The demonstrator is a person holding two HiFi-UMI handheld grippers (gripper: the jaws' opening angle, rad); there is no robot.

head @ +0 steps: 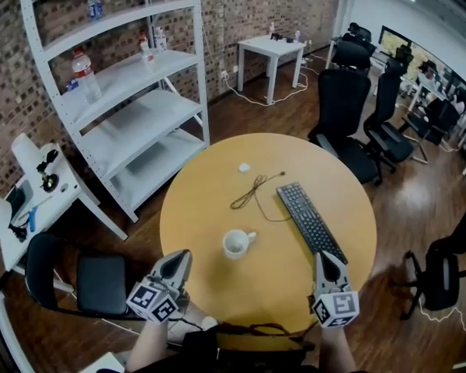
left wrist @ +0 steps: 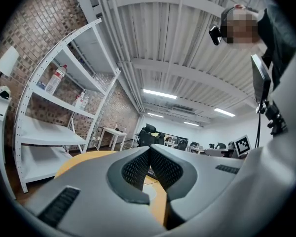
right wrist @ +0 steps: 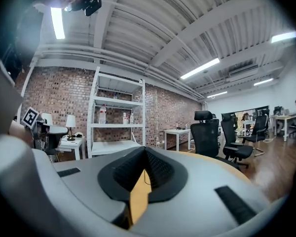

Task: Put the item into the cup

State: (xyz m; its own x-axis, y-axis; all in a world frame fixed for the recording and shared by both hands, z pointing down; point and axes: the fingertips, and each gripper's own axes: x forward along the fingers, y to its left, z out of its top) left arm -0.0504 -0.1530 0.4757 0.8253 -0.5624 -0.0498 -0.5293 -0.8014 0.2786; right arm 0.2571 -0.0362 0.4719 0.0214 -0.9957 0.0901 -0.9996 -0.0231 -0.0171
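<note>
The left gripper (head: 179, 258) hangs over the table rim at about 7 o'clock, and in the left gripper view its ribbed pads (left wrist: 138, 168) are pressed together at the tips with nothing between them. The right gripper (head: 327, 257) sits at about 5 o'clock on the rim, also clenched and empty; in the right gripper view its pads (right wrist: 158, 168) meet over a sliver of tabletop. Between the two, a little toward 6 o'clock from the middle of the round wooden table (head: 210, 208), stands the white cup (head: 236, 243), upright, its handle toward 3 o'clock. The small white item (head: 244, 167) lies on the bare wood at 12 o'clock from the cup, well apart from it. A thin dark cable (head: 252, 193) loops between item and cup, and a black keyboard (head: 311, 221) lies slantwise at the cup's 2 to 3 o'clock. Around the table the floor (head: 248, 115) is dark wood. White shelving (head: 132, 115) holding bottles (head: 84, 74) stands at 10 o'clock against a brick wall (head: 241, 6), a small white table (head: 270, 49) at 12, black office chairs (head: 343, 103) at 1 to 2, and another black chair (head: 101, 282) at 8.
</note>
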